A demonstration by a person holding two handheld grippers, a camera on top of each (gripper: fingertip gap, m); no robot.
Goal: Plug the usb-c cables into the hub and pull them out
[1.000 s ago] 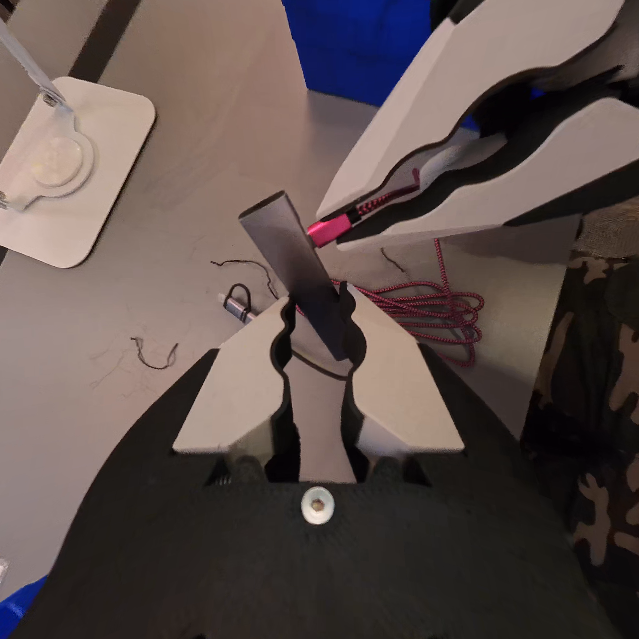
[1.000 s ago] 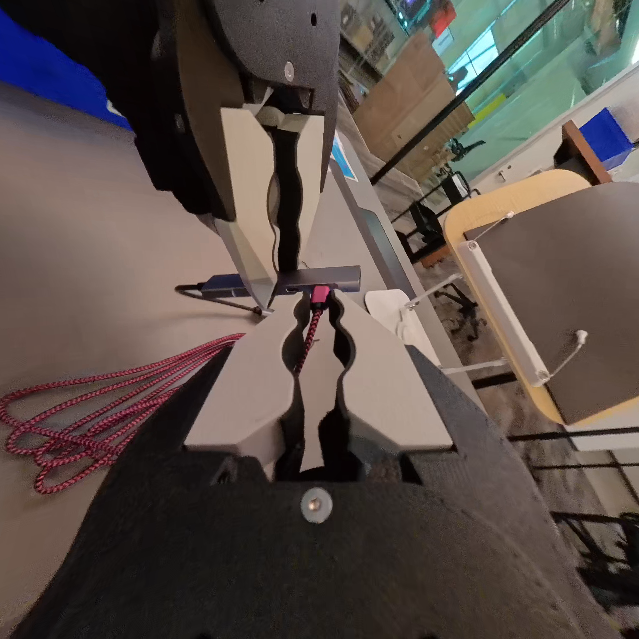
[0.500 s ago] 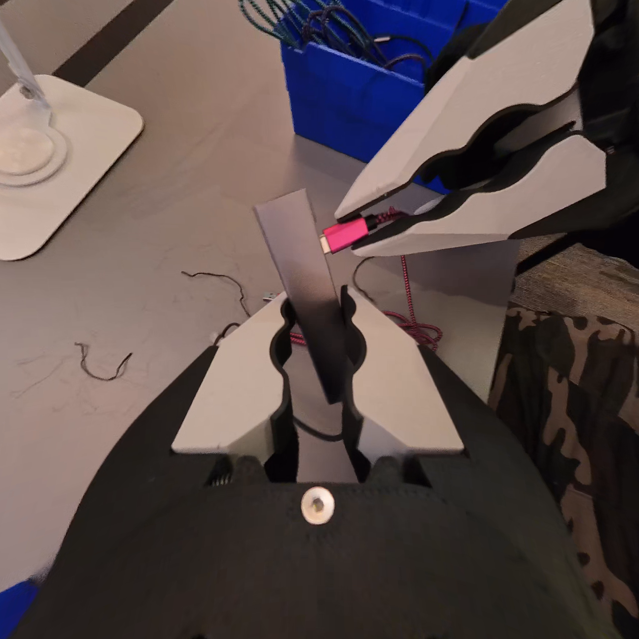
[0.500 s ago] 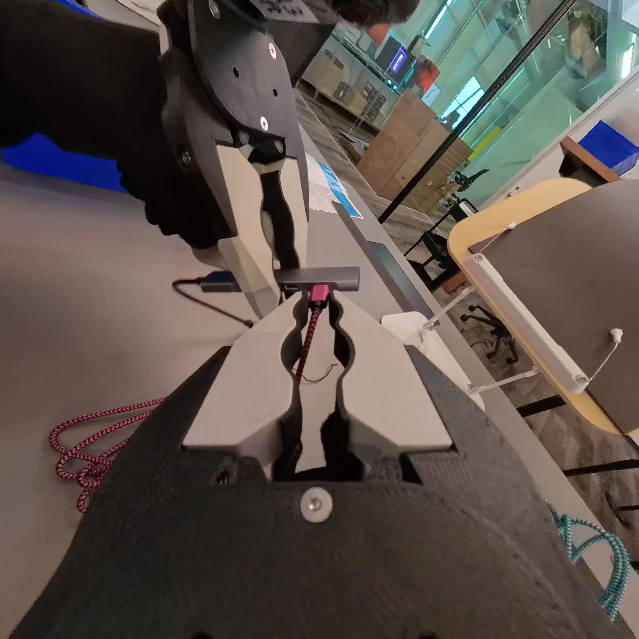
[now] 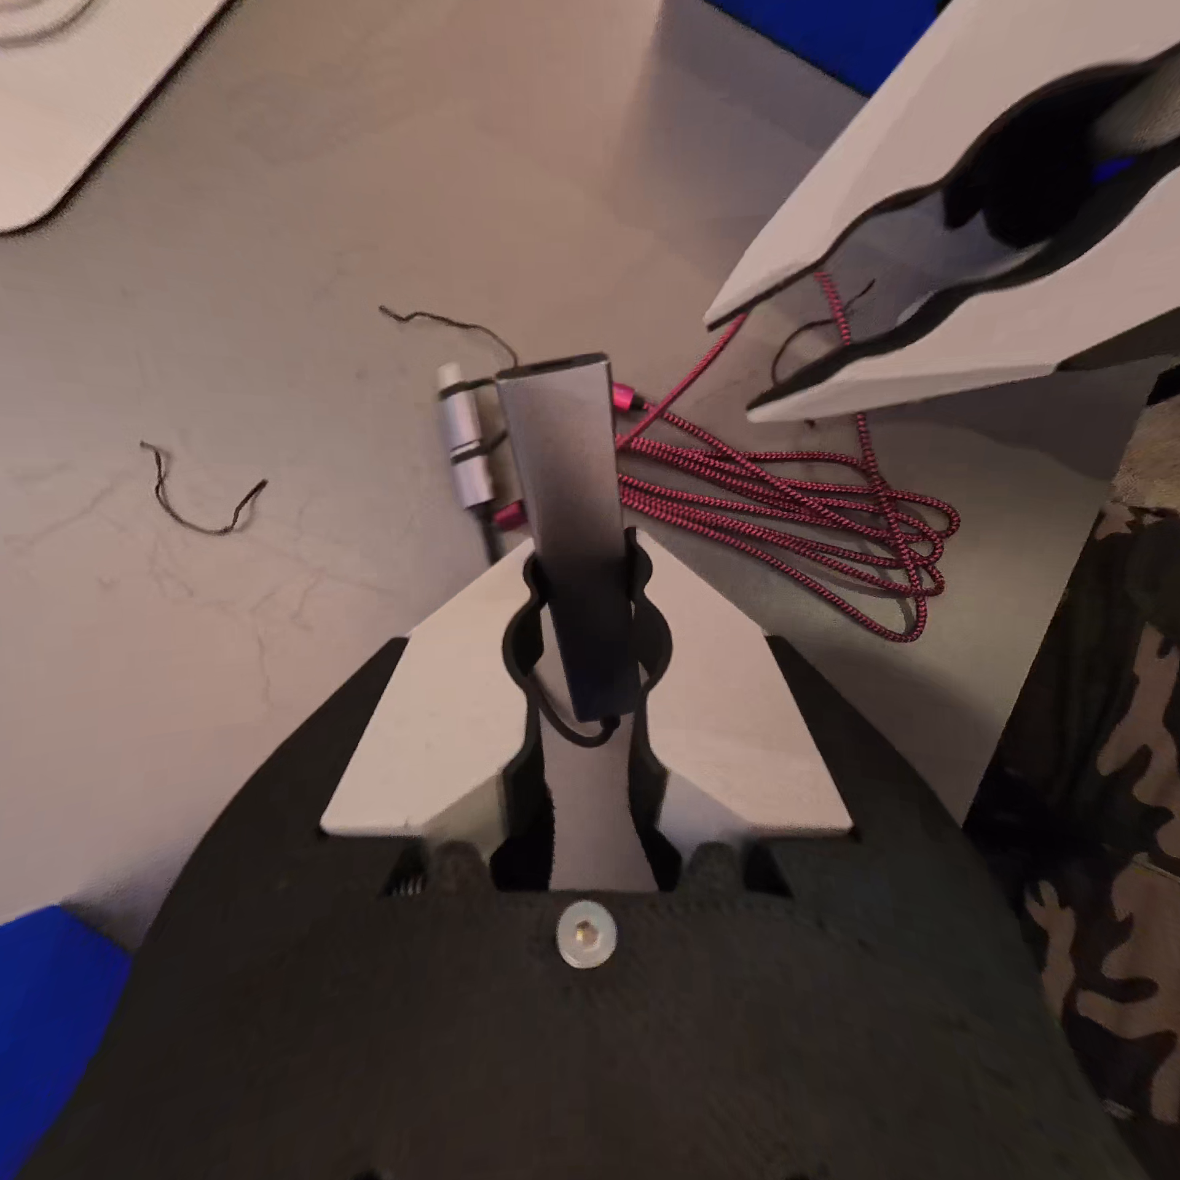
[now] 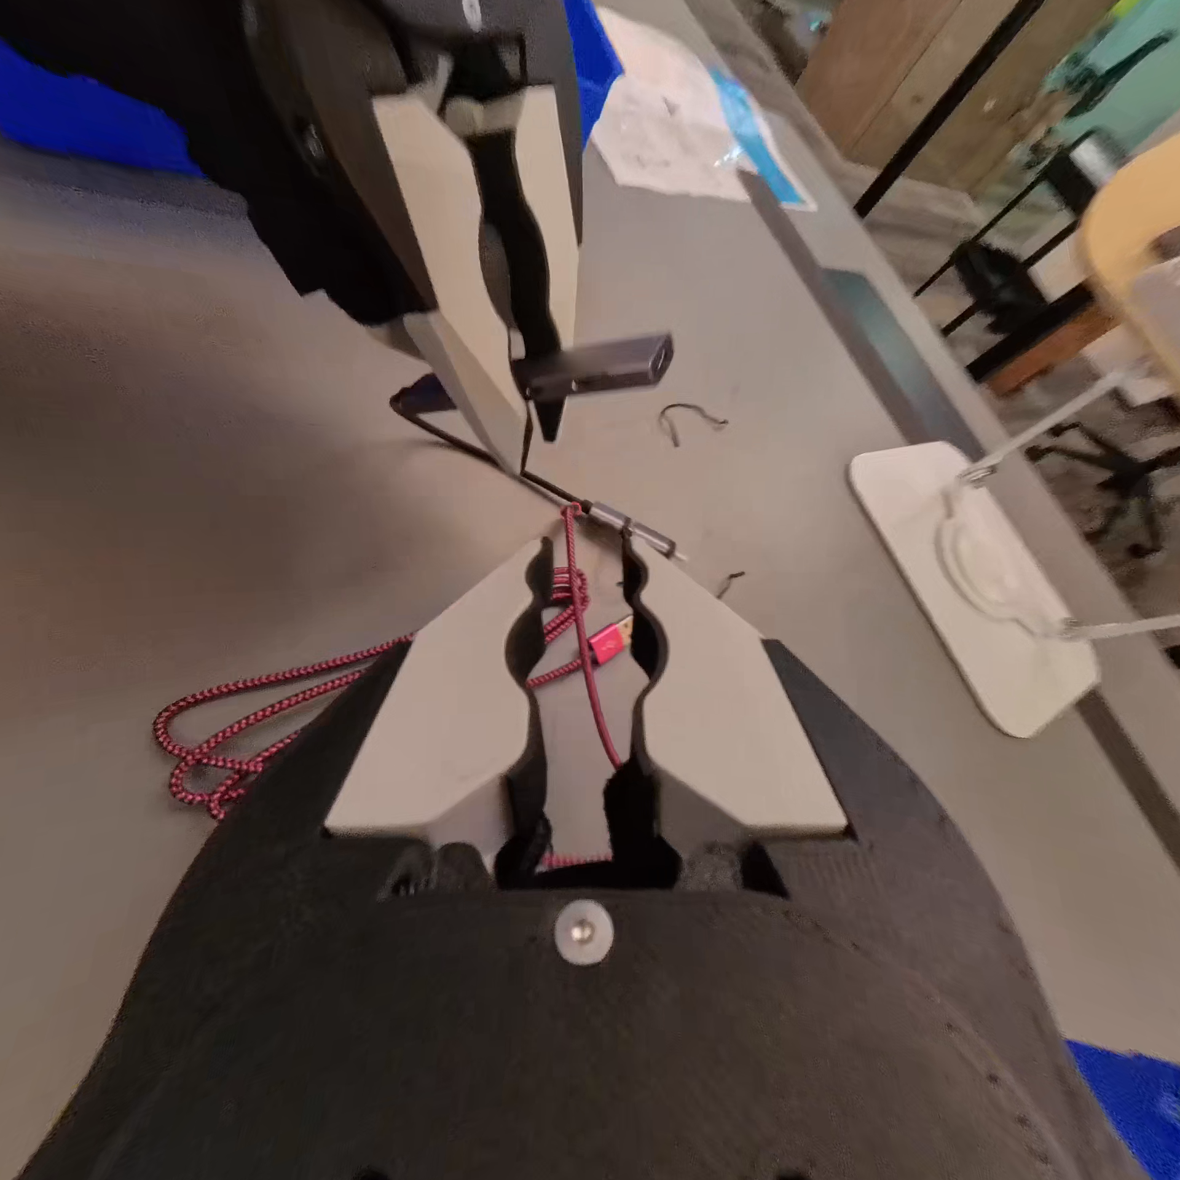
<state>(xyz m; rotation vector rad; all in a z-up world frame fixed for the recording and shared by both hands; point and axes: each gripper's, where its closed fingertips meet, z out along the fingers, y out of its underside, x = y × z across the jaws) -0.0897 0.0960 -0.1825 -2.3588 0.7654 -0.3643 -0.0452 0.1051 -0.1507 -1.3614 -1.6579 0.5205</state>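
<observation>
My left gripper is shut on the grey hub, which sticks out forward past the fingertips above the table. The hub's own silver plug lies on the table to its left. My right gripper is open. The pink usb-c plug lies free, seen between its fingers, and a strand of the red braided cable runs through the gap. In the left wrist view the right gripper hangs at the upper right, and the coiled cable lies beside the hub. The right wrist view shows the left gripper holding the hub.
A white stand base sits on the table to the right, also showing in the left wrist view. A blue bin stands at the back. Loose black threads lie on the table. Camouflage fabric borders the table's right edge. Spacing between my two grippers at the tips: around 6 cm.
My right gripper has opened and let go of the pink plug, which now lies loose away from the hub. Both grippers have come lower toward the table.
</observation>
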